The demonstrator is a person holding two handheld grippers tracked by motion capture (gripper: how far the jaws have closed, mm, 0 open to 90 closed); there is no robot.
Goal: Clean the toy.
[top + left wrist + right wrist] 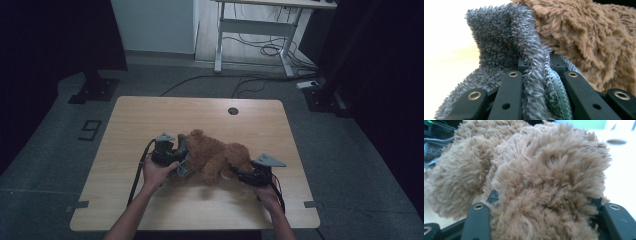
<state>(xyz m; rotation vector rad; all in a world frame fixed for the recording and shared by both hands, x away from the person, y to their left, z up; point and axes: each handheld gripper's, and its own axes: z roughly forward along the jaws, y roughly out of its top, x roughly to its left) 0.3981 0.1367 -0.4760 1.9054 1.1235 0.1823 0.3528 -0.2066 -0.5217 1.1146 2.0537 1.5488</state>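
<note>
**Bear held at both ends, grey cloth pinched at the head**

My left gripper [176,159] has its jaws closed narrow on a fold of grey cloth [506,45]; in the left gripper view the fleece bunches between the two black jaws, with a greenish hem just inside the right one. The brown plush sits right behind that fold, touching it.

My right gripper [246,176] grips the bear [216,155] at the other end. In the right gripper view its jaws stand fairly wide apart with a thick lump of brown fur packed between them, so I read it as clamped on a limb or the rump; I cannot tell which.

From the high view the bear lies on the table [150,115], towards the near edge and about midway across. Its long axis runs left to right between my two grippers, tilted slightly, the left end farther from me. The cloth is at the left end, so the left hand [159,172] is the nearer one for working it; I'd judge the right only needs to steady the body while the left pulls the cloth along or around the bear.

No containers on the table; a round cable hole [233,111] sits near the far edge.
</note>
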